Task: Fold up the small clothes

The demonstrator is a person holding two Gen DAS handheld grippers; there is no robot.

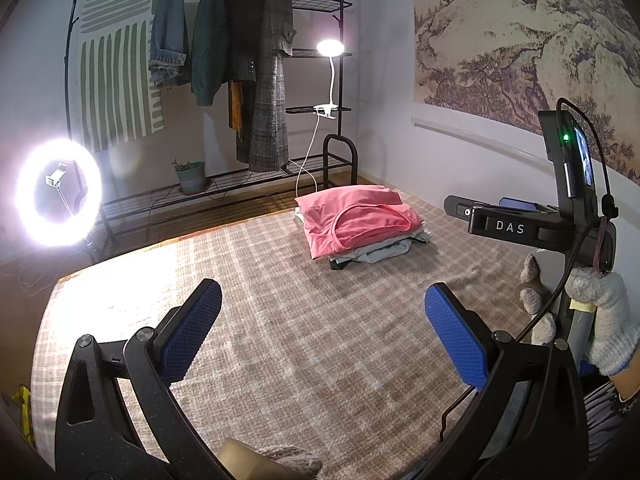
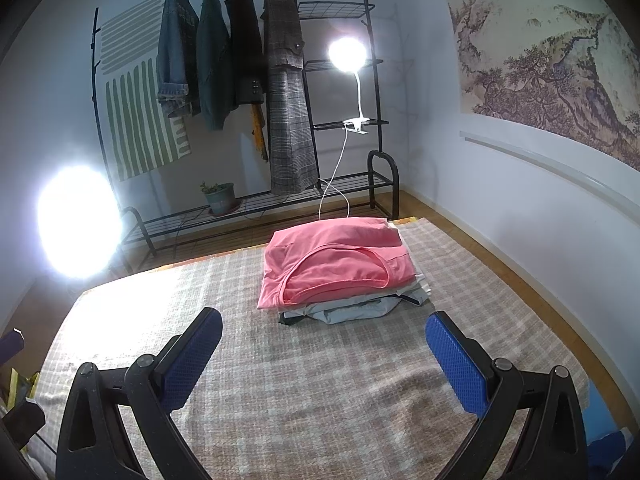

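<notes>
A folded pink top [image 1: 356,216] [image 2: 336,264] lies on a pile of folded pale and dark clothes [image 1: 380,250] [image 2: 352,308] at the far side of a checked blanket [image 1: 300,320] [image 2: 320,380]. My left gripper [image 1: 322,328] is open above the bare blanket, well short of the pile, holding nothing. My right gripper [image 2: 324,360] is open too, empty, with the pile just beyond its blue fingertips [image 2: 456,364]. In the left wrist view the right gripper's body marked DAS [image 1: 532,224] shows at the right, held by a gloved hand [image 1: 600,316].
A black clothes rack [image 1: 256,80] [image 2: 260,92] with hanging coats stands behind the blanket, with a potted plant [image 1: 190,174] [image 2: 218,196] on its low shelf. A ring light [image 1: 58,192] [image 2: 78,220] glares at the left and a clip lamp [image 1: 330,50] [image 2: 347,54] shines above. White wall runs along the right.
</notes>
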